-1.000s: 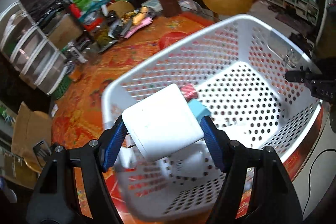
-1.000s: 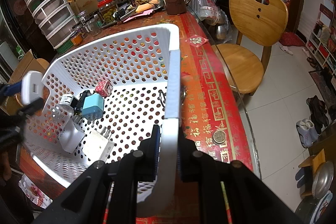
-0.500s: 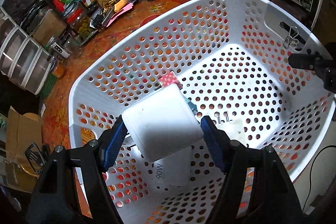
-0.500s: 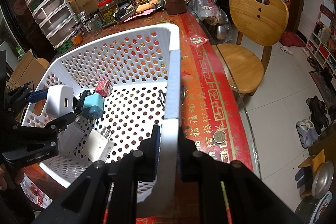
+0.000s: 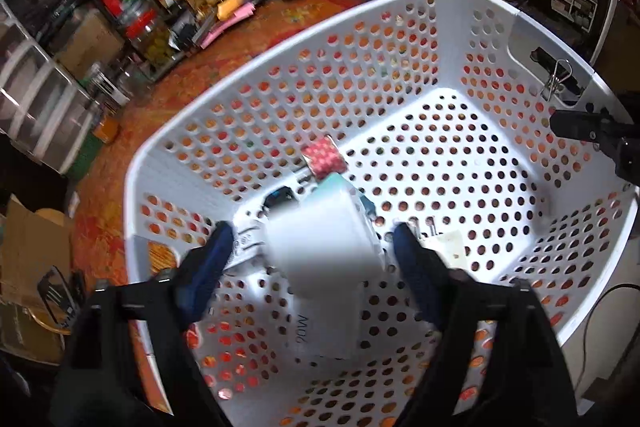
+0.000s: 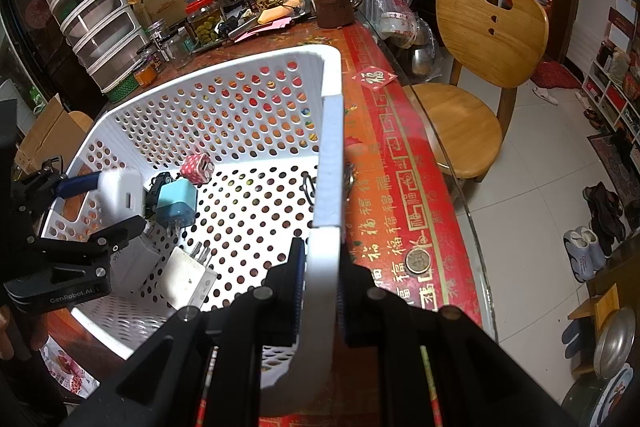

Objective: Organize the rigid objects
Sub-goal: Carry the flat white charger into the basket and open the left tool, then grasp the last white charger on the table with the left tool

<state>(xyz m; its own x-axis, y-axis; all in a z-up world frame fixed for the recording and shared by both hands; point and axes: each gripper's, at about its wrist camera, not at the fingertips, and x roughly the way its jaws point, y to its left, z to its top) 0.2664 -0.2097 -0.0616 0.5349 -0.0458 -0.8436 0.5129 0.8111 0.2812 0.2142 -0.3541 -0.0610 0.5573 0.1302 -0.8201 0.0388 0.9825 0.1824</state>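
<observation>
White basket (image 6: 332,147) clamped by right gripper (image 6: 318,291), chargers inside, teal charger (image 6: 176,205)

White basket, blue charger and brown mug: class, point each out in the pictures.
white basket (image 6: 332,147): right wrist view, on its near side wall.
blue charger (image 6: 176,205): right wrist view, on its front face.
brown mug (image 6: 331,3): right wrist view, on its body.

A white perforated basket (image 6: 256,99) holds a white charger (image 6: 120,193), a teal charger (image 6: 176,205) and a red-and-white checked one (image 6: 196,167); the table (image 6: 400,187) is red and gold.
</observation>
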